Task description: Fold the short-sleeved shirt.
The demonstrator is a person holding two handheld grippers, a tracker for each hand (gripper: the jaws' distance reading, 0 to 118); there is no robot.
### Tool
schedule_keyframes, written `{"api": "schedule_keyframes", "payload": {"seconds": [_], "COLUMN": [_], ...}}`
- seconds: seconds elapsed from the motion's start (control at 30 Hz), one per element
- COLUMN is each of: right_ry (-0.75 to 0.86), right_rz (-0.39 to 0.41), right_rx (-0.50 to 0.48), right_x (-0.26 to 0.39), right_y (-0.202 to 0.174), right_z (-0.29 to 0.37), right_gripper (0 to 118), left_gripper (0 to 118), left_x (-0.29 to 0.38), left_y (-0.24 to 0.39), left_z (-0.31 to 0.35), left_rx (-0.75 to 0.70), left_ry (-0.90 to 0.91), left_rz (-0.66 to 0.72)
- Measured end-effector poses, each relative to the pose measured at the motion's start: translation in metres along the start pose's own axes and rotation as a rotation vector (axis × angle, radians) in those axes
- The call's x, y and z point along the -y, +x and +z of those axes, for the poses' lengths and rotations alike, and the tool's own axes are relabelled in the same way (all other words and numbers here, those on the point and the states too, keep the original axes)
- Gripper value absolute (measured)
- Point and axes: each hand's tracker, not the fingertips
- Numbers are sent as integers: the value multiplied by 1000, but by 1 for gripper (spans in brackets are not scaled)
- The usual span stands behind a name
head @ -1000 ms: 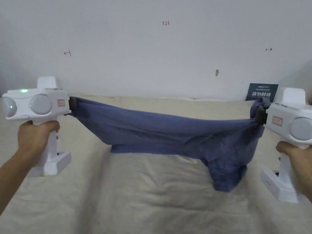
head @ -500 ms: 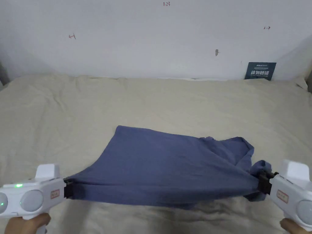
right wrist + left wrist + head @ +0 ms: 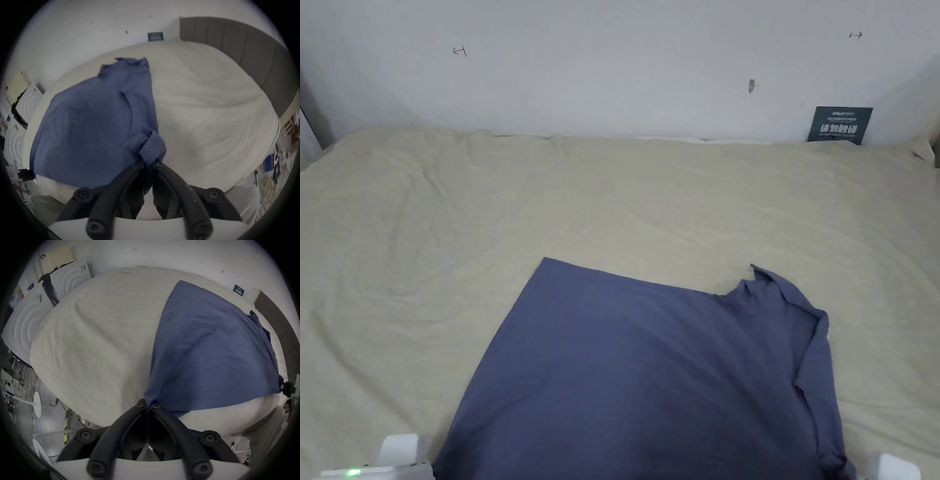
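The shirt [image 3: 650, 375] lies spread on the bed [image 3: 612, 200], near the front edge and a little right of centre, its far hem corner pointing toward the wall [image 3: 612, 75] and its collar [image 3: 781, 287] at the far right. Most of the cloth looks flat, but the right side carries a turned-over strip running near to far, and the sleeve [image 3: 149, 146] at the near right is bunched.

The left gripper [image 3: 148, 405] has its jaws pressed together on the near left corner of the shirt; a thin edge of blue cloth runs down between them. The right gripper [image 3: 148, 164] pinches the bunched sleeve, with cloth hanging between its jaws too. In the head view, just the tops of both tools peek in at the bottom edge.

The likely step is laying the shirt out flat before folding. The near edge appears to sit at or over the front of the bed, so if both grips let go there, the overhanging cloth could drag the shirt toward the floor. Letting go of the right side as it is would leave the sleeve crumpled and the side strip doubled, and any fold made over that would come out lumpy and uneven. Pulling harder on one side than the other could skew the body, which already lies at an angle to the bed.
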Motion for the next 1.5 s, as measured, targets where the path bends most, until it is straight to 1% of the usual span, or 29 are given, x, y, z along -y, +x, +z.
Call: {"api": "schedule_keyframes", "payload": {"seconds": [0.03, 0.1, 0.13, 0.17, 0.2, 0.23, 0.27, 0.3, 0.4, 0.47, 0.57, 0.67, 0.73, 0.77, 0.8, 0.83, 0.87, 0.9, 0.93, 0.97, 1.0, 1.03, 1.07, 1.13, 1.3, 1.4, 1.5], "right_ry": [4, 11, 19, 21, 30, 43, 72, 110, 269, 379, 565, 715, 780, 809, 828, 836, 839, 843, 850, 856, 864, 875, 879, 884, 887, 875, 855], "right_rz": [-8, -14, -11, -3, 10, 22, 42, 59, 90, 133, 173, 194, 200, 203, 200, 201, 201, 197, 197, 194, 193, 197, 199, 207, 217, 221, 228], "right_rx": [-1, 4, 8, 11, 15, 17, 10, -2, -30, -43, -47, -31, -15, -4, 5, 8, 6, 6, 8, 7, 4, 12, 13, 9, 16, 19, 17], "right_x": [3, 4, 1, -4, -8, -12, -18, -25, -49, -68, -85, -95, -97, -99, -99, -100, -100, -101, -102, -103, -104, -105, -106, -110, -130, -145, -163], "right_y": [1, -2, -4, -6, -7, -11, -14, -16, -29, -39, -53, -66, -71, -73, -75, -77, -78, -78, -80, -80, -81, -81, -82, -83, -85, -87, -90], "right_z": [-3, 1, 4, 8, 13, 21, 29, 36, 73, 100, 140, 169, 180, 183, 185, 187, 188, 187, 187, 186, 185, 183, 182, 181, 169, 157, 141], "right_gripper": [10, 10, 13, 21, 39, 69, 90, 97, 110, 108, 109, 109, 108, 107, 102, 88, 73, 55, 29, 12, 5, 1, 1, 1, 1, 1, 1], "left_gripper": [3, 3, 4, 9, 23, 59, 85, 102, 117, 112, 111, 111, 111, 111, 109, 103, 95, 82, 56, 29, 8, 1, 0, 0, 0, 0, 0], "left_x": [-2, -8, -10, -10, -11, -13, -18, -18, -38, -56, -82, -97, -104, -106, -107, -109, -110, -110, -110, -110, -110, -113, -116, -124, -153, -183, -226], "left_y": [11, 14, 16, 17, 19, 22, 26, 23, 36, 49, 65, 83, 97, 103, 108, 111, 114, 117, 121, 126, 130, 133, 136, 137, 150, 155, 150], "left_z": [23, 24, 24, 27, 31, 36, 42, 42, 73, 101, 136, 166, 181, 186, 188, 185, 185, 186, 186, 186, 185, 183, 180, 172, 159, 140, 100], "left_rx": [-4, -10, -11, -9, -2, 7, 24, 40, 93, 146, 170, 174, 156, 142, 140, 139, 138, 138, 143, 156, 175, 181, 176, 223, 204, 242, 262], "left_ry": [-3, -17, -20, -26, -24, -7, 13, 28, 192, 331, 521, 700, 780, 824, 861, 898, 922, 933, 940, 949, 960, 954, 944, 899, 859, 777, 670], "left_rz": [3, 8, 8, 6, 4, 6, 4, 6, 21, 4, -2, -31, -54, -50, -51, -48, -57, -51, -51, -60, -70, -72, -71, -91, -104, -88, -95]}}
